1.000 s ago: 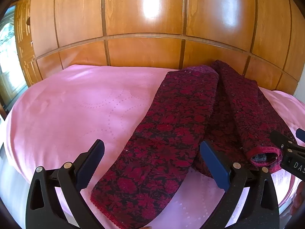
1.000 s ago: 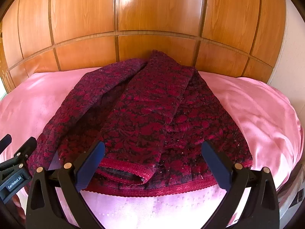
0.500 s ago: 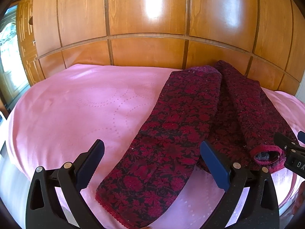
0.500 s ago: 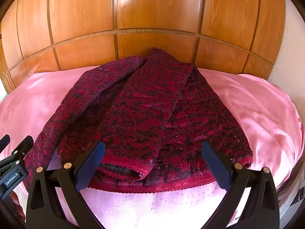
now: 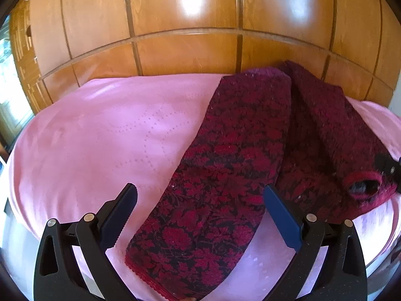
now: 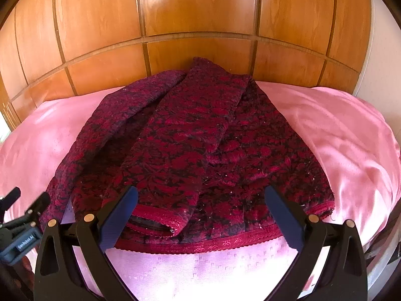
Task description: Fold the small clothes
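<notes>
A dark red floral garment (image 6: pixel 200 150) lies on the pink bed cover (image 6: pixel 338 130), with one sleeve folded across its body and its red cuff (image 6: pixel 160 222) near the hem. In the left wrist view the garment's left panel (image 5: pixel 225 175) stretches toward me, and the other cuff (image 5: pixel 363 185) shows at the right. My left gripper (image 5: pixel 200 215) hovers open just above that panel's near end, holding nothing. My right gripper (image 6: pixel 200 215) hangs open over the hem, beside the folded cuff. The other gripper's tip (image 6: pixel 22 215) appears at the left edge of the right wrist view.
Glossy wooden panels (image 5: pixel 188 50) rise directly behind the bed. A bright window (image 5: pixel 7 80) sits at the far left. The pink cover (image 5: pixel 100 138) spreads bare to the left of the garment and drops off at the near edge.
Both grippers have drifted slightly, so the garment sits a little further right in the left view and lower in the right view. Jaws stay open; the cloth has not moved.
</notes>
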Available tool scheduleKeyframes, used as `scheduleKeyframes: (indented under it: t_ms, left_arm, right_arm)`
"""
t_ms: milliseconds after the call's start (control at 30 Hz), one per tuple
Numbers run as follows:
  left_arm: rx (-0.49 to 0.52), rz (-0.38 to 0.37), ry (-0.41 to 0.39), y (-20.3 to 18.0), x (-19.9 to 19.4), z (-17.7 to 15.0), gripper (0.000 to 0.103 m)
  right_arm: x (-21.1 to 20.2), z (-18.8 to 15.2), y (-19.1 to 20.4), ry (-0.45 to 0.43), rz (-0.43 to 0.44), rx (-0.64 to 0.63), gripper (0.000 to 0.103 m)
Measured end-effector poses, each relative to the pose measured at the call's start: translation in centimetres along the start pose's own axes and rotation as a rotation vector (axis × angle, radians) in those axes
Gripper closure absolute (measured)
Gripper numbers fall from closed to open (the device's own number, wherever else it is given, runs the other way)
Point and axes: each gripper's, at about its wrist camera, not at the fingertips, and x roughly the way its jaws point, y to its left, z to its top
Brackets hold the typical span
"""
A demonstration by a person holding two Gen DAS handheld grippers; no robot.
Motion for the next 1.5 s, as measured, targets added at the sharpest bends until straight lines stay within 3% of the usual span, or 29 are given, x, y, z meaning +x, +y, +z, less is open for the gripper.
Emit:
scheduleKeyframes:
  t_ms: [300, 433, 500, 533, 567, 600, 667, 700, 733, 800, 967, 1167, 1300, 1500]
  left_arm:
    - [0.158, -0.015, 0.048, -0.8, 1.9, -2.3, 0.008]
    - [0.164, -0.054, 0.071, -0.8, 2.6, -3.1, 0.028]
    - [0.147, -0.107, 0.073, -0.7, 2.5, -3.0, 0.043]
    - [0.143, -0.136, 0.073, -0.6, 2.3, -3.0, 0.057]
    - [0.14, -0.163, 0.072, -0.5, 2.2, -3.0, 0.069]
    - [0.136, -0.178, 0.07, -0.4, 2.1, -3.0, 0.072]
    - [0.129, -0.188, 0.065, 0.0, 1.8, -2.9, 0.098]
    - [0.102, -0.228, 0.067, 0.5, 1.5, -2.5, 0.1]
    - [0.076, -0.249, 0.064, 1.0, 1.1, -2.0, 0.103]
    - [0.04, -0.271, 0.04, 2.2, 0.3, -0.8, 0.103]
    - [-0.081, -0.28, -0.031, 6.7, -0.5, 3.5, 0.103]
    - [-0.171, -0.175, -0.099, 11.5, 2.1, 10.7, 0.103]
    - [-0.224, -0.095, -0.084, 14.1, 5.5, 15.2, 0.103]
    - [-0.338, 0.072, -0.027, 18.8, 11.4, 20.8, 0.103]
  right_arm:
    - [2.1, 0.1, -1.6, 0.086, 0.121, 0.109, 0.002]
    - [3.4, 0.3, -0.9, 0.11, 0.184, 0.113, 0.002]
    - [4.1, 0.6, -0.5, 0.12, 0.193, 0.105, 0.003]
    - [4.6, 0.7, -0.2, 0.123, 0.195, 0.099, 0.004]
    - [5.0, 0.9, 0.0, 0.126, 0.202, 0.094, 0.014]
    - [5.5, 0.9, 0.3, 0.135, 0.213, 0.084, 0.035]
    - [6.1, 1.2, 1.0, 0.148, 0.198, 0.041, 0.057]
    - [5.6, 1.5, 1.4, 0.121, 0.195, -0.005, 0.075]
    - [5.2, 1.8, 1.5, 0.101, 0.19, -0.038, 0.079]
    - [4.1, 2.5, 1.4, 0.057, 0.191, -0.089, 0.089]
    - [0.9, 6.1, -2.2, -0.078, 0.156, -0.094, 0.092]
    - [0.6, 12.7, -10.3, -0.195, 0.027, 0.034, 0.092]
    - [3.1, 16.7, -17.9, -0.19, -0.092, 0.2, 0.092]
    - [7.9, 19.2, -29.4, -0.088, -0.211, 0.462, 0.092]
